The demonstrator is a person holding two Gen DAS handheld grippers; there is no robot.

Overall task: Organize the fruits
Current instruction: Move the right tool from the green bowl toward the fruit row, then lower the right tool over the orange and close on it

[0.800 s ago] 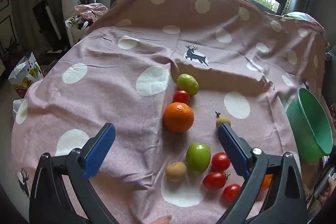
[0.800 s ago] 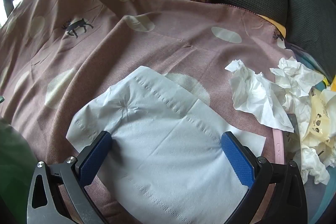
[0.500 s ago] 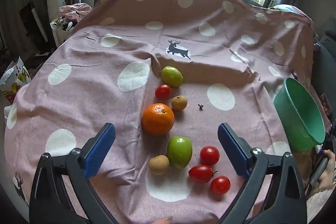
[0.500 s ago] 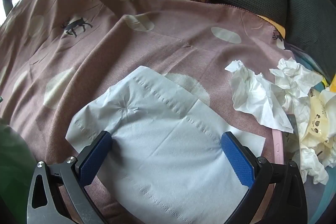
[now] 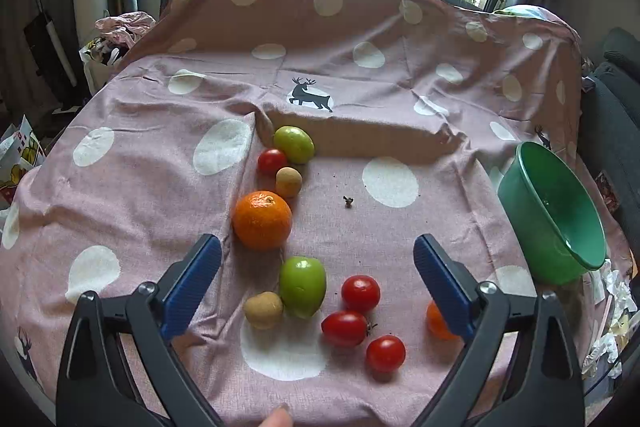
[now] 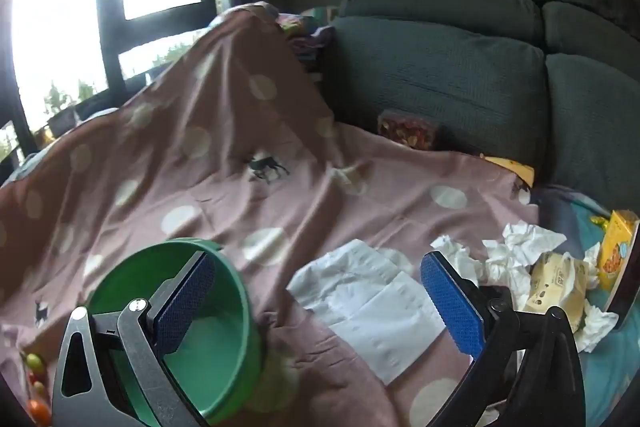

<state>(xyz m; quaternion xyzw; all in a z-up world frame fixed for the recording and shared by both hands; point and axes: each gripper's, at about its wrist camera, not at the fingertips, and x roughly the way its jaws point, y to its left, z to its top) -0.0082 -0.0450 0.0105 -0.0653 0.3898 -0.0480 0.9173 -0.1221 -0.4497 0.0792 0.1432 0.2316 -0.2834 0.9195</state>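
In the left wrist view, fruits lie on a pink spotted cloth (image 5: pixel 160 131): a large orange (image 5: pixel 262 220), two green fruits (image 5: pixel 294 144) (image 5: pixel 302 286), several red tomatoes (image 5: pixel 361 293), two small tan fruits (image 5: pixel 288 181) (image 5: pixel 263 309) and a small orange (image 5: pixel 436 319) behind the right finger. My left gripper (image 5: pixel 316 291) is open above the near fruits. A green bowl (image 5: pixel 554 213) stands tilted at the right. In the right wrist view the right gripper (image 6: pixel 320 301) is open, its left finger over the green bowl (image 6: pixel 234 311).
A flat white tissue (image 6: pixel 376 307) lies on the cloth between the right fingers. Crumpled tissues (image 6: pixel 520 247) and snack packets (image 6: pixel 560 279) lie at the right. A dark sofa (image 6: pixel 440 75) stands behind. A small dark stem (image 5: pixel 348 202) lies mid-cloth.
The left gripper has drawn back, so more fruit shows between its fingers. The right gripper has lifted and tilted up; the green bowl now shows at its left finger.
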